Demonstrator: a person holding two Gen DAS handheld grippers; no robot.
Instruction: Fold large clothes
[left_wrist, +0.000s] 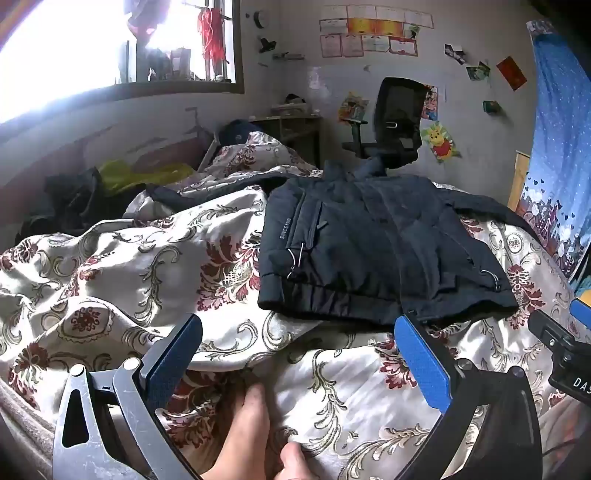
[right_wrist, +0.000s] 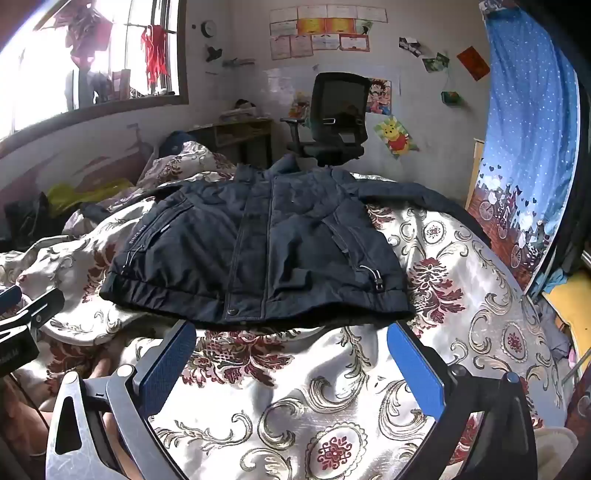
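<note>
A dark navy padded jacket (left_wrist: 373, 240) lies front up on the floral quilt, hem toward me, sleeves spread to the sides. It also shows in the right wrist view (right_wrist: 258, 243), zipped, with its hem just beyond the fingertips. My left gripper (left_wrist: 299, 350) is open and empty, just short of the hem's left part. My right gripper (right_wrist: 291, 354) is open and empty, in front of the hem's middle. The right gripper's body (left_wrist: 561, 347) shows at the right edge of the left wrist view.
The floral quilt (right_wrist: 443, 288) covers the bed and is bunched up on the left (left_wrist: 110, 266). A bare foot (left_wrist: 247, 424) rests on it near me. A black office chair (right_wrist: 332, 118) and a desk (right_wrist: 236, 136) stand behind. A blue curtain (right_wrist: 532, 147) hangs at right.
</note>
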